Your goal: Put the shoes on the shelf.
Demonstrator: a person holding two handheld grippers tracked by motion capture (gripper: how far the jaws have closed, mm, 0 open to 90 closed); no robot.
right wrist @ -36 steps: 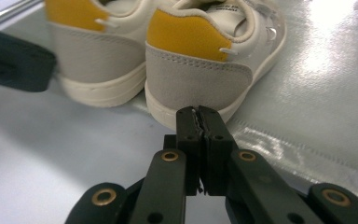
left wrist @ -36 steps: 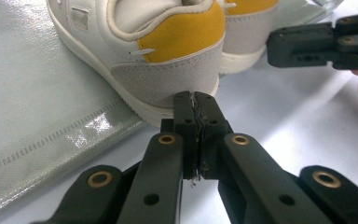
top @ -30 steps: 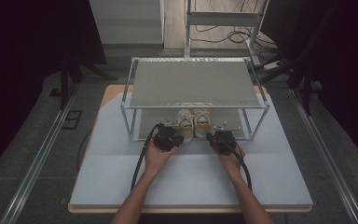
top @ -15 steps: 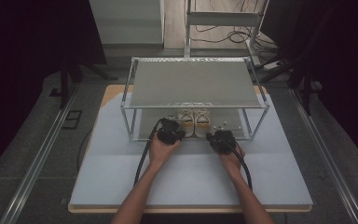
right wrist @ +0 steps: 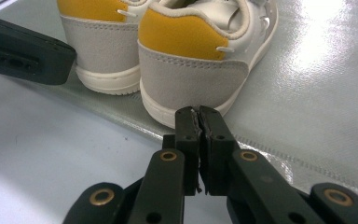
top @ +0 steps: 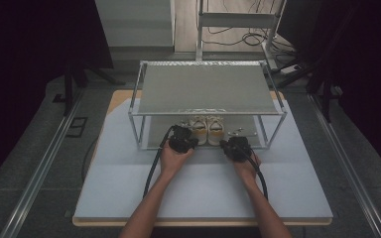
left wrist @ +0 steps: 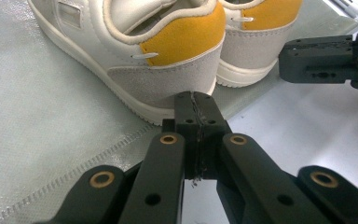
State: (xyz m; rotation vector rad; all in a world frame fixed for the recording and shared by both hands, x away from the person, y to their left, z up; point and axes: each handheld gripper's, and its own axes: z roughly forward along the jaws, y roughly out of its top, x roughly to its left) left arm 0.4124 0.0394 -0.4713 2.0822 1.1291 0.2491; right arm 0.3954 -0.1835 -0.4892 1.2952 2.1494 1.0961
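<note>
- left claw (left wrist: 196, 105) clenched empty, tips at or just short of the left shoe (left wrist: 168, 51) heel; can't tell if touching
- right claw (right wrist: 198, 116) clenched empty too, right behind the right shoe (right wrist: 200, 60) heel
- pair sits side by side, heels toward the person, on the lower shelf (top: 155, 135) of the wire rack (top: 208, 89) on the table (top: 129, 183)
- judgement: light, rubber sole stiff and grippy, suede heel panel firm, padded collar soft
- best hold: pinch heel counter or collar rim, one claw per shoe; slide out low, top shelf close overhead
</note>
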